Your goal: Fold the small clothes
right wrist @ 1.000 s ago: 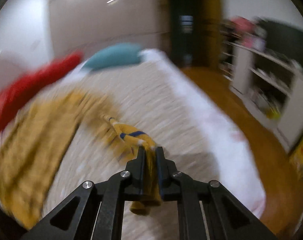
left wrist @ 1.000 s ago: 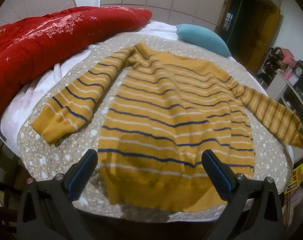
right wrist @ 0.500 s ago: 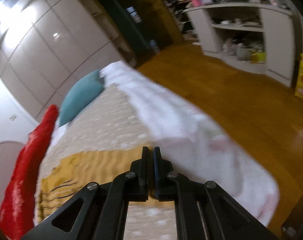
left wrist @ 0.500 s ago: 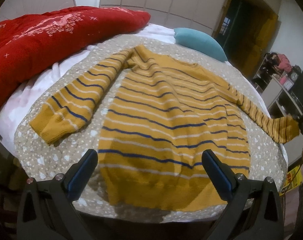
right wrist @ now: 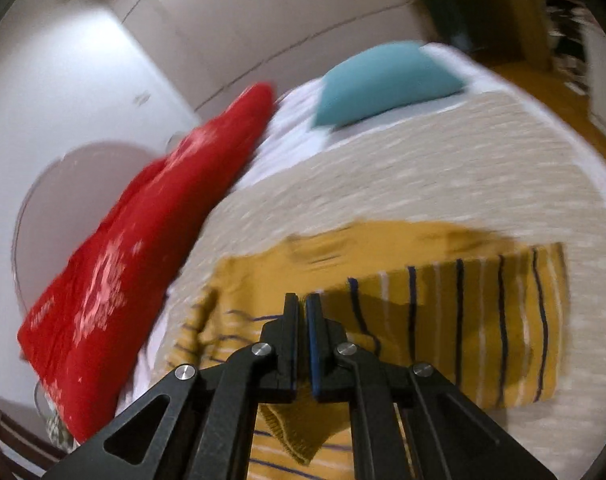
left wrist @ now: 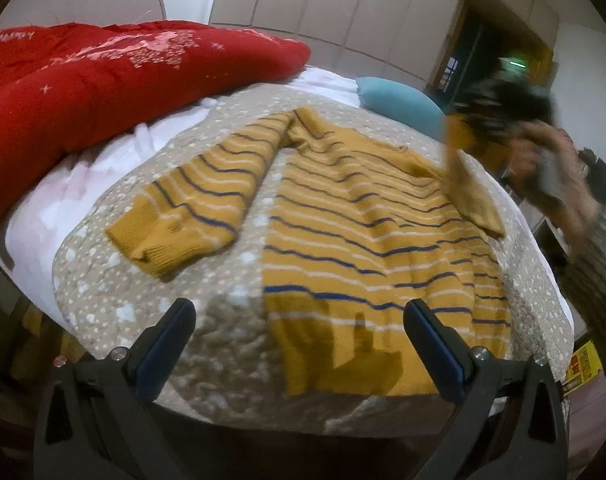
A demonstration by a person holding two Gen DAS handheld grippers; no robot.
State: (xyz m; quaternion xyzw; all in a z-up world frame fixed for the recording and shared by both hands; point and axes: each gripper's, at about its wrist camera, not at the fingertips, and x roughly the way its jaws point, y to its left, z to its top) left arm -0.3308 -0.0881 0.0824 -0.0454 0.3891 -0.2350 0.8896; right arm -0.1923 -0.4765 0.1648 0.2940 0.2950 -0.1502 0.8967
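A mustard sweater (left wrist: 363, 232) with navy and white stripes lies flat on the bed, front hem nearest my left gripper (left wrist: 299, 320). That gripper hovers open over the hem and holds nothing. The sweater's left sleeve (left wrist: 191, 208) is spread out to the side. My right gripper (left wrist: 469, 120), blurred, is shut on the right sleeve (left wrist: 475, 200) and holds it lifted above the sweater's right shoulder. In the right wrist view the gripper (right wrist: 303, 304) has its fingers together, the sleeve's cuff (right wrist: 291, 436) hangs beneath them, and the sweater body (right wrist: 463, 320) lies below.
A beige spotted blanket (left wrist: 143, 292) covers the bed under the sweater. A red quilt (left wrist: 103, 88) is piled along the left, and a teal pillow (left wrist: 399, 100) lies at the far end. A person's hand and sleeve (left wrist: 563, 184) show at right. Wooden floor lies beyond the bed's right edge.
The right gripper has swung the right sleeve from beyond the bed's right edge up and inward over the sweater. My left gripper has drifted left along the hem, still open.
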